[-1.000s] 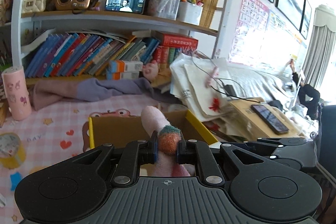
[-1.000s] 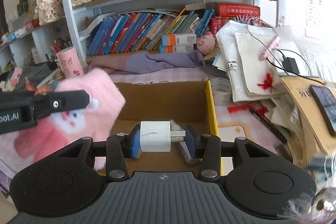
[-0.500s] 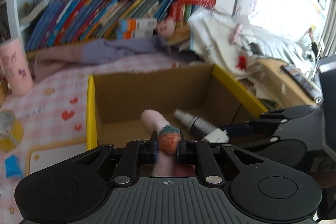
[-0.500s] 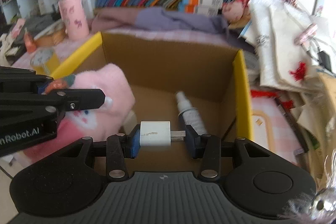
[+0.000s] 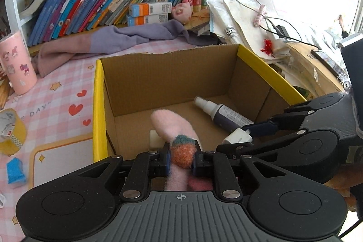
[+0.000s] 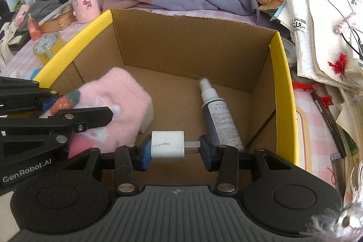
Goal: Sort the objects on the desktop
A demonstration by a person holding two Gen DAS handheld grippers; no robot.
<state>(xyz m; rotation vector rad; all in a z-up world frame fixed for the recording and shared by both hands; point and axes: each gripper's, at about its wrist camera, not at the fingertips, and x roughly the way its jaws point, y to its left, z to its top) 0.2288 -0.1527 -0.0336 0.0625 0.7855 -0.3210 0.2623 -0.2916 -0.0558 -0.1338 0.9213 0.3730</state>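
The fluffy pink knitted glove (image 6: 118, 92), pinched in the left hand-held gripper (image 5: 180, 159), and the white plug-in charger block (image 6: 167, 144), clamped in the right hand-held gripper (image 6: 173, 149), hang inside the yellow-rimmed cardboard box (image 6: 281, 83), so releasing both looks next.

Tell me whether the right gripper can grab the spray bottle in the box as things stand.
Probably not: the right gripper is shut on the white charger. The spray bottle lies unobstructed just ahead in the cardboard box.
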